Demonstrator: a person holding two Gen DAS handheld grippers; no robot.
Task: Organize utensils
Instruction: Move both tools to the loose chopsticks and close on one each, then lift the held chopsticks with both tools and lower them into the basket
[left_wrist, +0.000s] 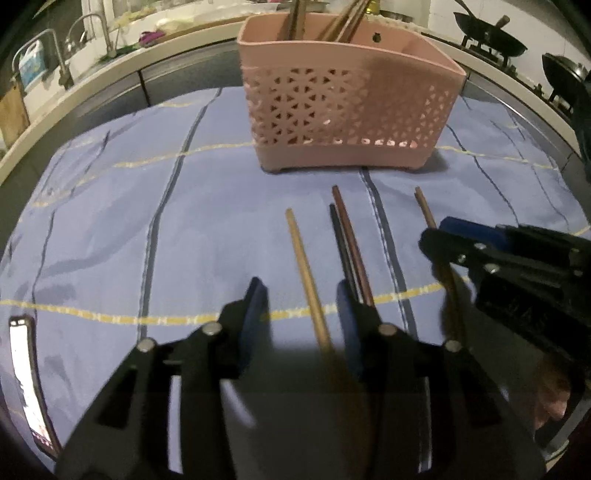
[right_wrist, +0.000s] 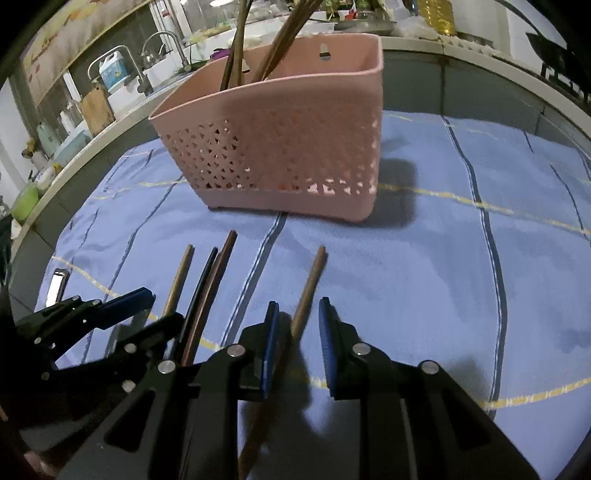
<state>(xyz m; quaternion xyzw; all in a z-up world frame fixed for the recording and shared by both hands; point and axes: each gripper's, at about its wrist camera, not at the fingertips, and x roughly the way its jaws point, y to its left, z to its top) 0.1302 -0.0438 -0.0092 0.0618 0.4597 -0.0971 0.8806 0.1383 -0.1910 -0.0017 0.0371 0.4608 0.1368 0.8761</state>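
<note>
- Pink plastic utensil caddy (left_wrist: 332, 110), perforated on its upper wall, stands upright at the far side of a blue striped cloth (left_wrist: 129, 229) that covers the tabletop; several chopsticks stand tilted inside it, their upper ends leaning to the right in both views.
- Four chopsticks lie flat on the cloth in front of the caddy, roughly parallel, long axes running from the camera side toward the caddy, far tips well short of its base.
- Counted from the left in the left wrist view: one light tan chopstick (left_wrist: 304, 266); one black chopstick (left_wrist: 341, 247) and one dark brown chopstick (left_wrist: 351, 240) lying side by side, touching or nearly so; one reddish-brown chopstick (left_wrist: 424, 210) set apart at the right.
- Left tongs (left_wrist: 303, 306): blue pads spread, straddling the light tan chopstick without pressing it; the black and dark brown pair passes just outside the right pad.
- Right tongs (right_wrist: 297, 343): pads apart on either side of the reddish-brown chopstick (right_wrist: 310, 288), with a gap visible at each side; no pinch is evident.
- One phone (left_wrist: 27, 384), screen lit, lies on the cloth at the left edge.
</note>
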